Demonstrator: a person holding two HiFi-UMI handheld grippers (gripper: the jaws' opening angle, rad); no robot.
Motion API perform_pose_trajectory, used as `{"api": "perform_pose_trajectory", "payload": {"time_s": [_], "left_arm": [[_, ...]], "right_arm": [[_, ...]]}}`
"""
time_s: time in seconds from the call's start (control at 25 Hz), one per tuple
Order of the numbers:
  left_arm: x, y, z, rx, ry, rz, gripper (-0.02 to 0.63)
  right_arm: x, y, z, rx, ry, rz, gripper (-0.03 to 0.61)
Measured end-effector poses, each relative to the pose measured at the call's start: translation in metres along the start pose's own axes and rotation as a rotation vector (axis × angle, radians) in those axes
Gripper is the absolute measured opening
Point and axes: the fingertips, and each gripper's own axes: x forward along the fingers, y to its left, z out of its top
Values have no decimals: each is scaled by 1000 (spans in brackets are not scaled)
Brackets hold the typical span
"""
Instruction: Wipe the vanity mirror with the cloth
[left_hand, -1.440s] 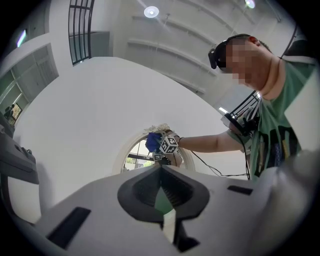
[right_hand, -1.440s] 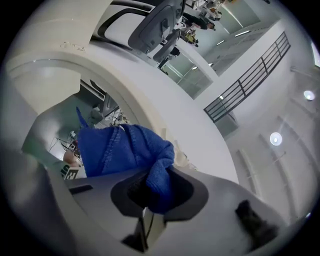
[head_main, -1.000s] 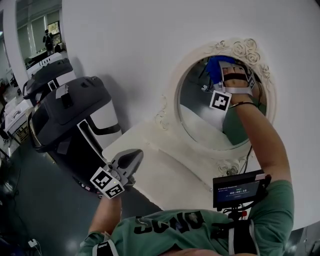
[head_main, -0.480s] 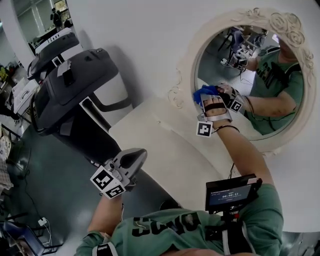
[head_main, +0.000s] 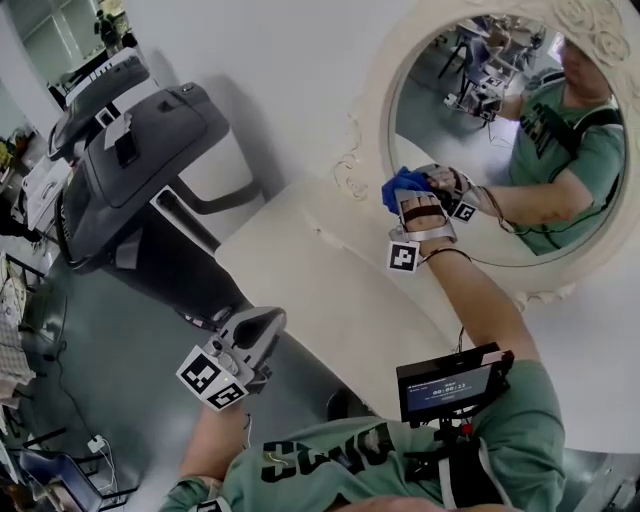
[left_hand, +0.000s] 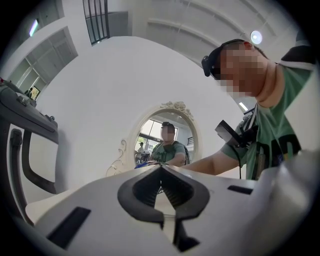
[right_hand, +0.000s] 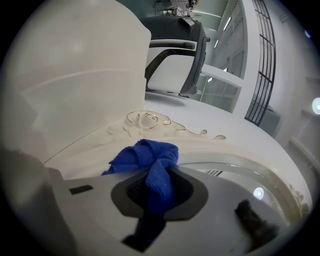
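In the head view, the right gripper (head_main: 404, 196) holds a blue cloth (head_main: 400, 184) against the lower-left edge of the oval mirror (head_main: 440, 130), where glass meets ornate frame. The left gripper (head_main: 258, 325) hangs low over the floor, well apart from the mirror and beside a dark machine (head_main: 130, 165).

In the left gripper view, the jaws are closed tip to tip with nothing between them.

In the right gripper view, the jaws clamp the cloth (right_hand: 147, 157), whose bunched end lies on the frame's rim.
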Motion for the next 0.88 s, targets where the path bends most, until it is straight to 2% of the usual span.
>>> {"api": "perform_pose_trajectory", "payload": {"time_s": [0.08, 0.16, 0.28, 0.4, 0.64, 0.76, 0.88], "left_arm": [[0, -7, 8, 16, -10, -9, 11], [-1, -12, 21, 33, -30, -15, 11], [1, -21, 44, 58, -68, -34, 9], [3, -35, 65, 89, -102, -63, 11], [8, -51, 99, 142, -193, -109, 11], [6, -51, 107, 155, -219, -110, 11], [4, -50, 115, 154, -247, -108, 11]], "right_arm": [[-8, -5, 11, 80, -89, 52, 44], [-20, -29, 6, 61, -119, 38, 46], [-45, -86, -23, 10, -84, -3, 46], [-75, -173, -64, -61, -17, -135, 46], [-130, -351, -152, -130, 153, -425, 46], [-150, -410, -182, -142, 238, -511, 46], [-155, -430, -203, -158, 306, -515, 46]]}}
